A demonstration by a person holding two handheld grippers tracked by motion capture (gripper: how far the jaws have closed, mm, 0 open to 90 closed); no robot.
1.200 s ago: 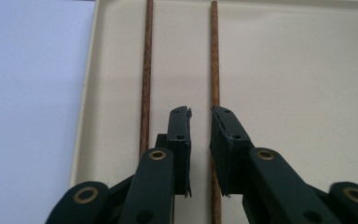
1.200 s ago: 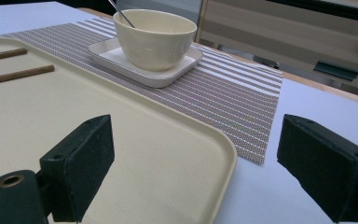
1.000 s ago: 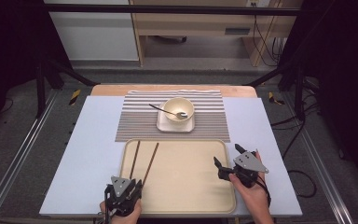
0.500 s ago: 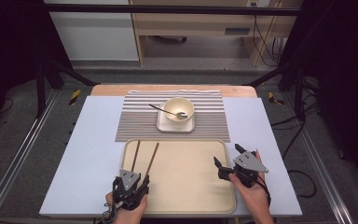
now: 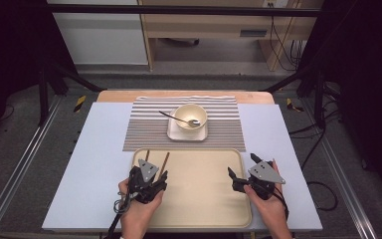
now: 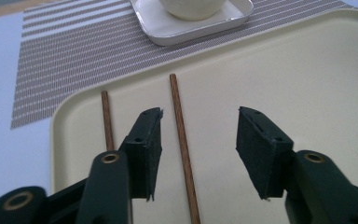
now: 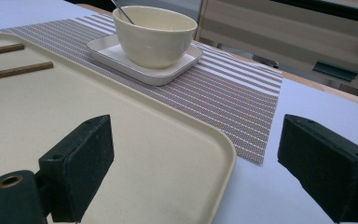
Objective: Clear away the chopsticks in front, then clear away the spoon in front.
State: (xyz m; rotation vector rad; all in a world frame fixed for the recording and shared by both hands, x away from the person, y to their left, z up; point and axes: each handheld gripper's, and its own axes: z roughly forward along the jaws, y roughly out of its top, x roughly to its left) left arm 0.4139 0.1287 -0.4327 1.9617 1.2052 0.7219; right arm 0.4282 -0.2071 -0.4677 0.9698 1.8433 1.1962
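Observation:
Two brown chopsticks (image 5: pixel 165 159) (image 6: pixel 179 121) lie side by side on the left part of a cream tray (image 5: pixel 204 199). My left gripper (image 5: pixel 150 175) (image 6: pixel 200 116) hovers over their near ends. Its jaws have just been opening and stand open. One chopstick runs between them, close to the left jaw and unpressed; the other chopstick (image 6: pixel 106 116) lies outside that jaw. My right gripper (image 5: pixel 242 165) (image 7: pixel 196 135) is open and holds nothing. It straddles the tray's right rim (image 7: pixel 223 154).
A cream bowl (image 5: pixel 190 115) (image 7: pixel 154 35) with a spoon (image 5: pixel 176 118) in it sits on a white square plate (image 5: pixel 188 133) beyond the tray. The plate rests on a striped placemat (image 5: pixel 149 129), which lies on the pale blue tabletop (image 5: pixel 94 164).
My left gripper has moved forward and a little right over the chopsticks' near ends, and its jaws have spread apart. The right hand has kept still.

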